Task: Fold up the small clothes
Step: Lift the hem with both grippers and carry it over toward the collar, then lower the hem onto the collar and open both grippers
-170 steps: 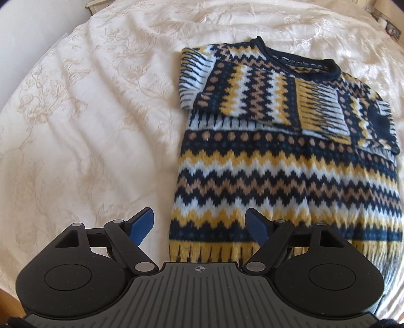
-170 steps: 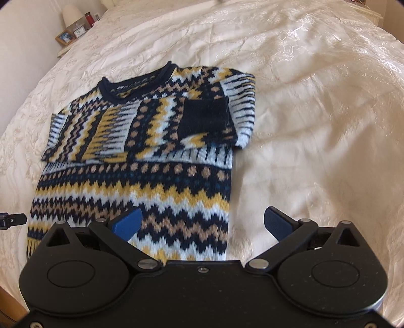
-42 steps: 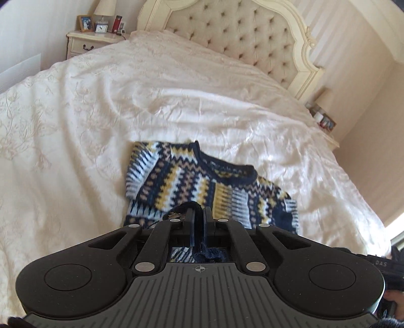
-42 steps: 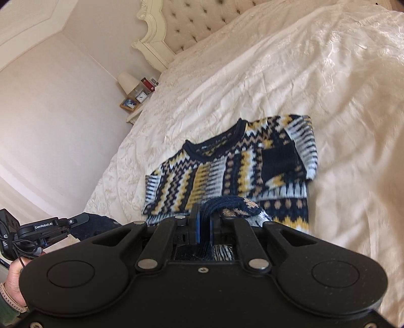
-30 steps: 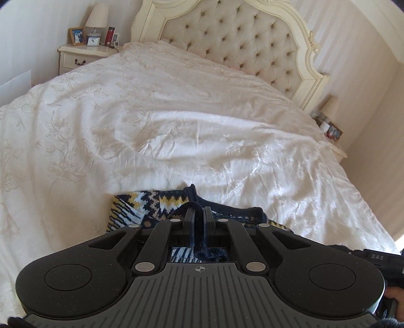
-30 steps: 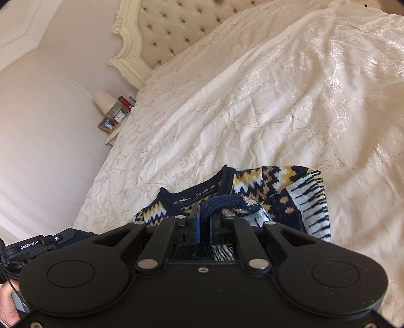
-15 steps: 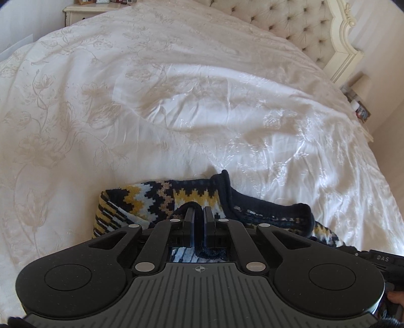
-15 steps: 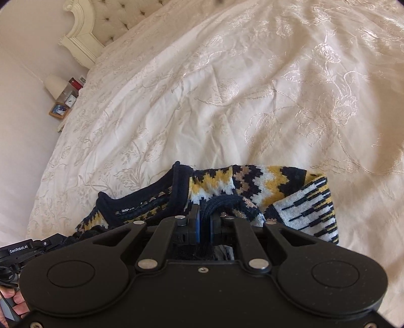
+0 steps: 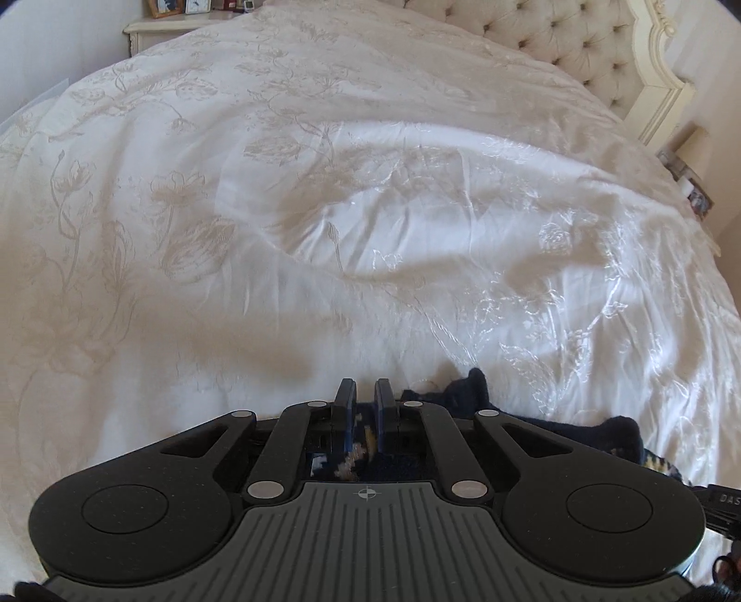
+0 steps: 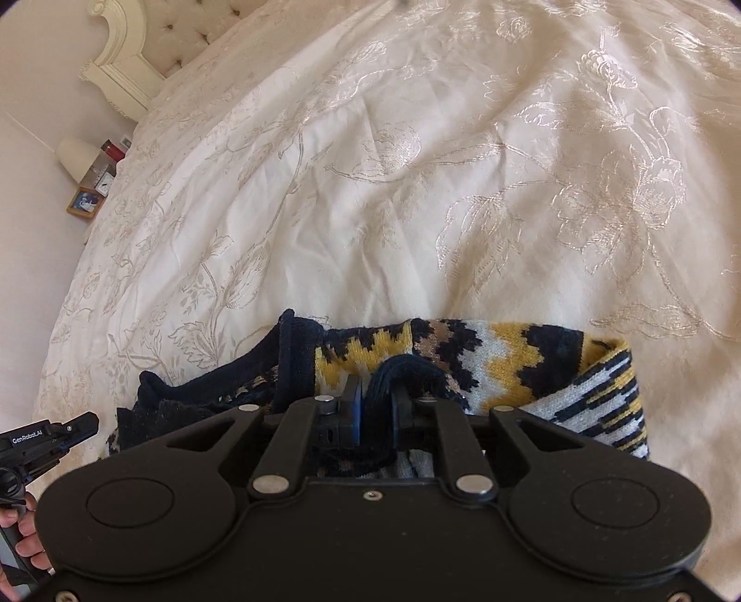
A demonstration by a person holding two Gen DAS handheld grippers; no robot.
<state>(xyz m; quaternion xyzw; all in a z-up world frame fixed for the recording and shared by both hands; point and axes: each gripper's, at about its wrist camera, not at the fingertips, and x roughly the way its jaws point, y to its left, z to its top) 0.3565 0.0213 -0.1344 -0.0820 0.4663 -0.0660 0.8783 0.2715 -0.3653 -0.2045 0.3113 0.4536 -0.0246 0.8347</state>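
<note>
The navy, yellow and white patterned sweater (image 10: 509,352) lies on the bed, doubled over on itself, with its navy collar (image 10: 296,356) just ahead of the fold. My right gripper (image 10: 375,393) is shut on a navy loop of the hem, low over the sweater's top edge. In the left wrist view only the collar's rim (image 9: 467,384) and a scrap of pattern between the fingers show. My left gripper (image 9: 365,393) is shut on that fabric, close to the bedspread. The gripper bodies hide the rest of the sweater.
A white floral bedspread (image 9: 324,208) stretches ahead in both views. The tufted headboard (image 9: 579,41) stands at the far end. A nightstand with a lamp (image 10: 76,157) stands at the left. A hand (image 10: 28,546) holds the left gripper's handle (image 10: 41,437).
Both grippers took the hem and carried it forward over the sweater toward the collar, then came down. The sweater went from flat to folded over.
</note>
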